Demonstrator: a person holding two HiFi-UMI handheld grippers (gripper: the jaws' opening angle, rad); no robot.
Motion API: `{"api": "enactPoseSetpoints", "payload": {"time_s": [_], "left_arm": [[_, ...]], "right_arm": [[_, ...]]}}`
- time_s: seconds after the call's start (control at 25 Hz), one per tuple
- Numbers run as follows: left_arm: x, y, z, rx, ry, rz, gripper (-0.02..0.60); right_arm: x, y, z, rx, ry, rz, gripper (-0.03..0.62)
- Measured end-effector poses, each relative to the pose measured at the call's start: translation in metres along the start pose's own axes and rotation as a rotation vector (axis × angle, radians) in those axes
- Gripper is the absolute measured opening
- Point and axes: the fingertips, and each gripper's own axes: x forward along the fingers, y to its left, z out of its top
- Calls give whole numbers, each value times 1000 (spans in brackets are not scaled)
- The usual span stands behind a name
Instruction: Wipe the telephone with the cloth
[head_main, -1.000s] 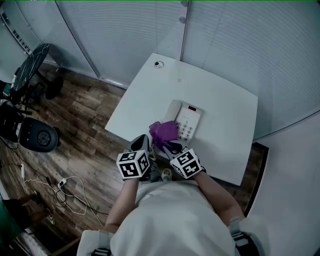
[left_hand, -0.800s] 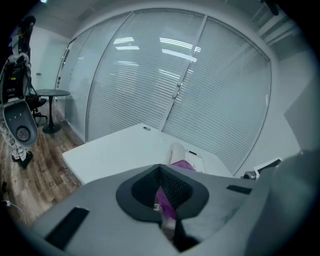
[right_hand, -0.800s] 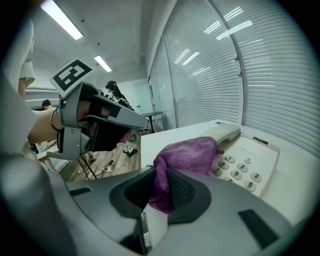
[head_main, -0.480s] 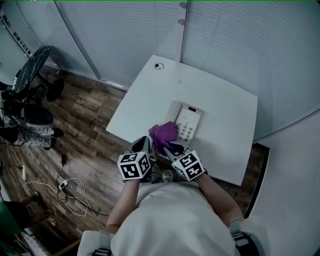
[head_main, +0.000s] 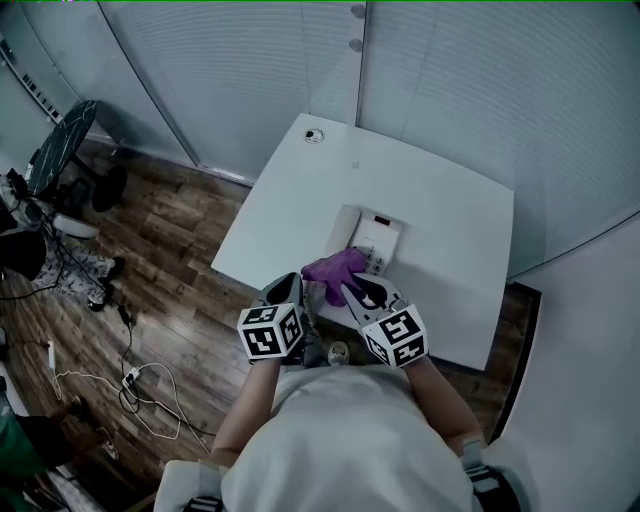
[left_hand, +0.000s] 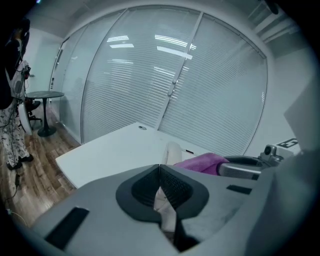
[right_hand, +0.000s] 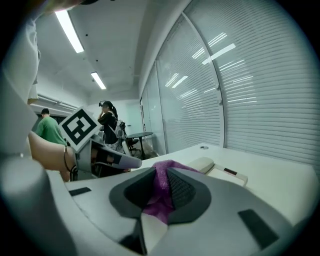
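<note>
A white, round-cornered bench is seen in the head view from 6 o'clock, set against slatted blinds. A cream, slab-shaped plastic desk telephone lies flat just 6 o'clock of the bench's middle, with its handset along its 9 o'clock side. In the right gripper view the telephone is seen at 2 o'clock of the fingers, and in the left gripper view its handset shows just beyond them at 12 o'clock.

The right gripper is held at 6 o'clock of the telephone. Its fingers are closed narrowly on a purple woven cloth, which is pinched between the pads and bunches up above them.

The left gripper is held at 8 o'clock of the telephone, over the bench's near edge. Its fingers are pressed together tip to tip.

The cloth is spread over the telephone's 7 o'clock corner. Whether it touches the casing cannot be told.
</note>
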Motion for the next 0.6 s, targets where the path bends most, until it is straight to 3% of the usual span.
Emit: {"api": "enactPoseSetpoints", "payload": {"time_s": [0.28, 0.6], "left_arm": [[17, -8, 9, 34, 21, -46, 21], [41, -29, 11, 81, 54, -114, 21]], "right_arm": [[-21, -20, 31, 37, -94, -70, 80], [-36, -49, 36, 64, -119, -160, 80]]}}
